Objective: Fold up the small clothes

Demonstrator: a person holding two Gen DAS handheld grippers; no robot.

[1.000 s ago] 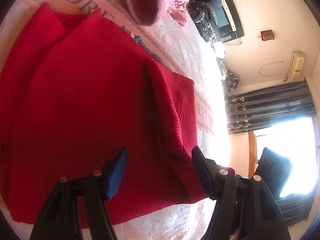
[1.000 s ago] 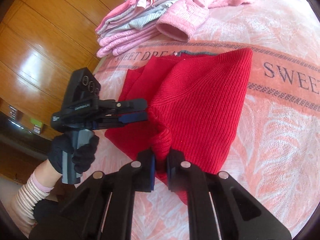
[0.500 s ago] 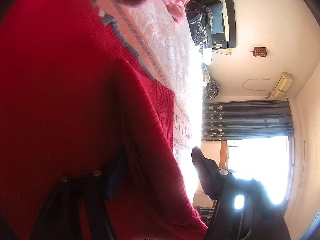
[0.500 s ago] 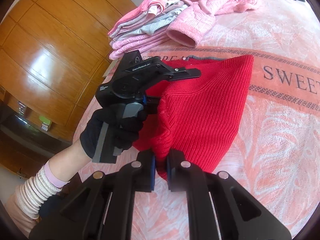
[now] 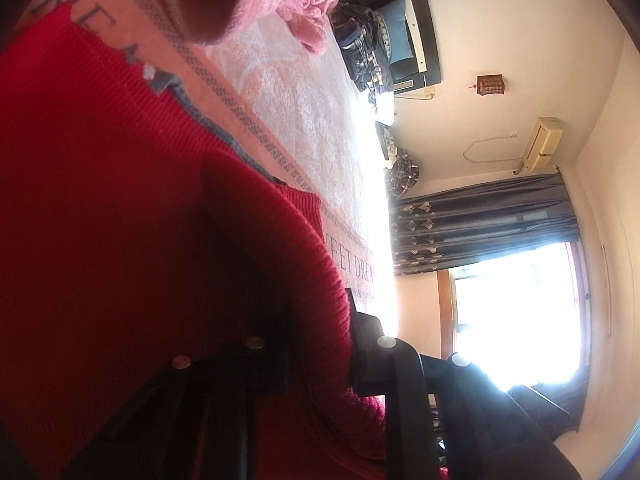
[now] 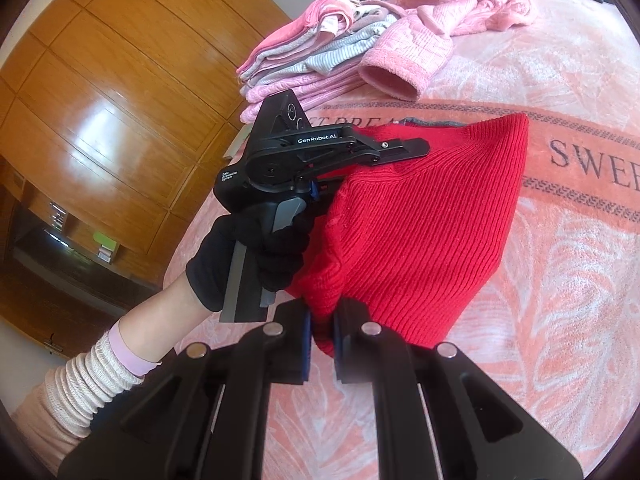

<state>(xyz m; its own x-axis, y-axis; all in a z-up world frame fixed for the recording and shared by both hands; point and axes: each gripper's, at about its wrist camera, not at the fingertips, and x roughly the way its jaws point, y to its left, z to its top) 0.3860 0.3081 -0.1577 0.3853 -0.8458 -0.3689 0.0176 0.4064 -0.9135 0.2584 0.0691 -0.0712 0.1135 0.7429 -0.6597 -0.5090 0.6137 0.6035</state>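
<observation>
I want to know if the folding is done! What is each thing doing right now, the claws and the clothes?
Red ribbed knit sweater: partly lifted off the bed, pinched by both claws.
Right claw: shut on the sweater's fold.
Left claw: closed on a sweater fold.
Stack of pink and grey clothes: folded, lying on the bed.
Fluffy pink garment: unfolded, crumpled.
</observation>
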